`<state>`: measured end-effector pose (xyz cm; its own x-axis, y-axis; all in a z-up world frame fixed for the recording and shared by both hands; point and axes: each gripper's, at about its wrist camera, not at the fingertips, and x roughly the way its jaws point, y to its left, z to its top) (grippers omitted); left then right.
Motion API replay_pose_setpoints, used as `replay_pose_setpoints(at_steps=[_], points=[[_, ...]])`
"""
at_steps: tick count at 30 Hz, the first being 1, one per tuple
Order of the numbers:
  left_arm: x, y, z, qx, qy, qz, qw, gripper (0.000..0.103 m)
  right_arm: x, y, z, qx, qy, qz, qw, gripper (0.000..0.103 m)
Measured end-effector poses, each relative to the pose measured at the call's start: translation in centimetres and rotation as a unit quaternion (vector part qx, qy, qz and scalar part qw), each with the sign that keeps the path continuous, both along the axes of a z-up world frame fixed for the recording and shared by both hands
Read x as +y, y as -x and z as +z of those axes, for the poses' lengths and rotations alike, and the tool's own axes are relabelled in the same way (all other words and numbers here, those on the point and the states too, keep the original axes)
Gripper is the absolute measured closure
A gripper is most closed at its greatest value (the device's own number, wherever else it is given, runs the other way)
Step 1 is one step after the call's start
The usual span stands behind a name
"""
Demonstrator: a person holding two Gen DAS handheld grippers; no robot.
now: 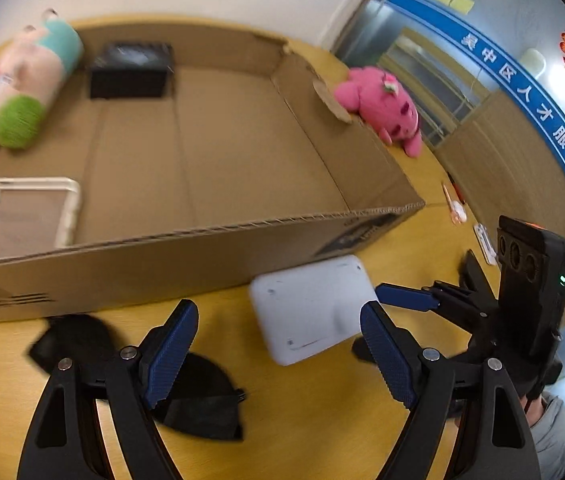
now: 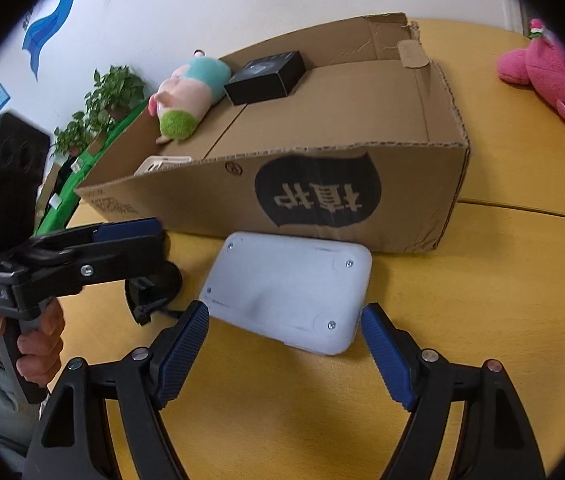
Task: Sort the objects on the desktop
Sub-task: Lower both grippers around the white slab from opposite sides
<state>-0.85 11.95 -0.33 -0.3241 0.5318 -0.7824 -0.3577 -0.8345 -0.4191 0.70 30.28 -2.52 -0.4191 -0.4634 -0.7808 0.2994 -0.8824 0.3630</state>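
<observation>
Both claws — left [image 1: 278, 354] & right [image 2: 284, 354] — wide open, empty, near white device [image 2: 290, 290].

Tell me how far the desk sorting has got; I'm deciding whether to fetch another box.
Done: striped plush, black box and white frame lie in the cardboard box. In hand: nothing; right gripper open near the white device. Left: pink plush, black item.

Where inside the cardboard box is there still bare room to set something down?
The cardboard box floor is bare through its middle and right, between the black box and the near wall. The left is crowded: striped plush and white frame.
</observation>
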Motion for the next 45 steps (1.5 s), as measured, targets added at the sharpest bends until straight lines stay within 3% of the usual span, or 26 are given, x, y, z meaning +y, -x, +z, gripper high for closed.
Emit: replay_pose_setpoints(at_steps=[6,11,19,29,34,40,45], points=[[1.4,1.5,-1.9,-0.05,-0.014,0.003,0.9986,0.018,0.2,1.4,-0.4,0.001,0.008,0.012,1.0,0.024],[2.0,1.7,-2.2,-0.063,-0.034,-0.002,0.9974,0.028,-0.1,2.3,-0.6,0.001,0.011,0.021,1.0,0.023],[1.4,1.0,-1.6,-0.051,-0.03,-0.001,0.9983,0.029,0.1,0.2,0.1,0.031,0.039,0.024,0.998,0.023],[1.7,-3.8,1.8,0.019,-0.042,-0.048,0.9978,0.029,-0.5,-4.5,2.9,0.111,0.055,0.043,0.991,0.023],[0.9,-4.5,1.1,0.01,-0.039,-0.046,0.9981,0.029,-1.1,-5.6,2.2,0.092,0.048,0.051,0.993,0.023],[0.1,-1.4,-0.6,-0.026,-0.032,-0.015,0.999,0.027,0.2,-2.5,0.4,0.037,0.085,0.007,0.996,0.023],[0.9,1.2,-2.5,-0.064,-0.035,-0.014,0.9972,0.029,0.1,-0.3,-1.3,0.004,0.085,-0.005,0.996,0.023]])
